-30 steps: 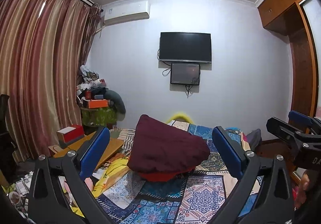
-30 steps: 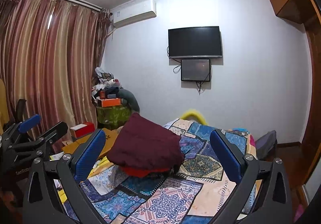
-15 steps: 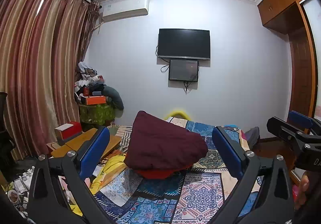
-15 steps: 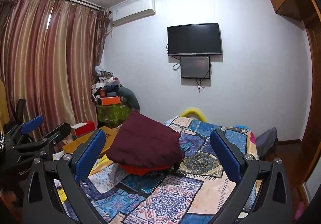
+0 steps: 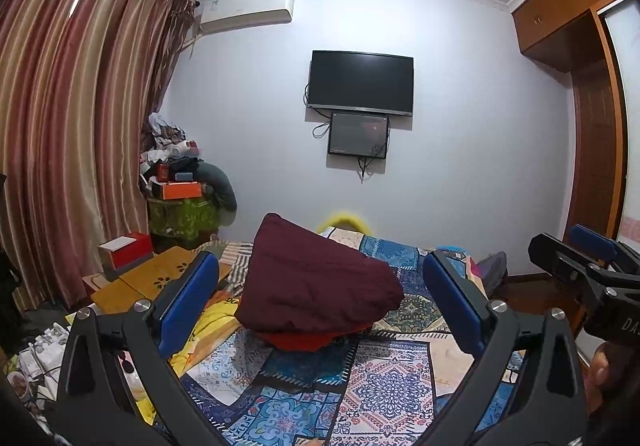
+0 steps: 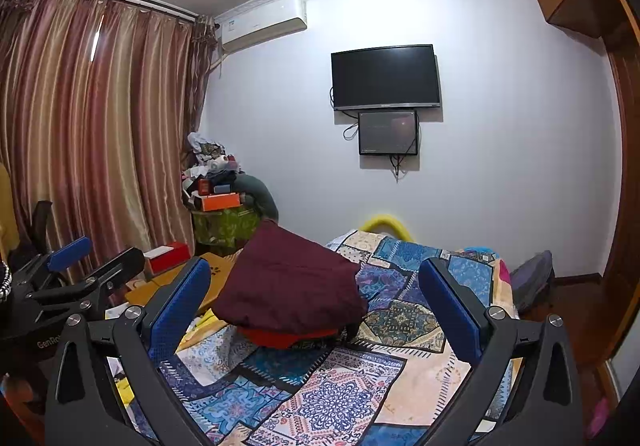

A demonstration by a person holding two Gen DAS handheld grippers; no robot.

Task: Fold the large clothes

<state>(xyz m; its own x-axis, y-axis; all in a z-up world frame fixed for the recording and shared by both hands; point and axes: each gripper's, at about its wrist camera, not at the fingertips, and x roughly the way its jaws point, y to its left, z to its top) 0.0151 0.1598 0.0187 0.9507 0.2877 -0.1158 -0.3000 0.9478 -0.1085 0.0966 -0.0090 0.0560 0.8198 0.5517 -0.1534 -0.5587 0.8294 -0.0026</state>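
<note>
My left gripper [image 5: 320, 286]: I am holding its blue-padded fingers [image 5: 188, 298] spread wide with nothing between them, aiming level across the bed toward the far wall.
My right gripper [image 6: 314, 286]: I am keeping its fingers [image 6: 450, 310] just as wide apart and empty, pointing the same way; its black frame is also showing at the right edge of my left view [image 5: 592, 278].
Maroon garment [image 5: 316, 282]: it is lying in a bulky folded mound on the bed, ahead of both grippers and touching neither; its long axis is running from the upper left corner, nearest the curtain side, down toward a blunt rounded end on the right.
Red garment [image 5: 304, 340]: it is peeking out from under the maroon one along the near edge.
My hands: part of the right hand [image 5: 600, 366] is showing below its gripper body in the left view; both tools are hovering side by side above the bed's near end.
Patchwork bedspread [image 6: 360, 394]: it is stretching open and flat between me and the pile, and to the right of the pile.
Left edge: a low wooden table [image 5: 160, 278] with a red box [image 5: 128, 250] is standing just beside the bed.
Far edge: a yellow bed rail [image 6: 386, 224] is rising behind the bedspread, below the wall-mounted television [image 6: 386, 76].
</note>
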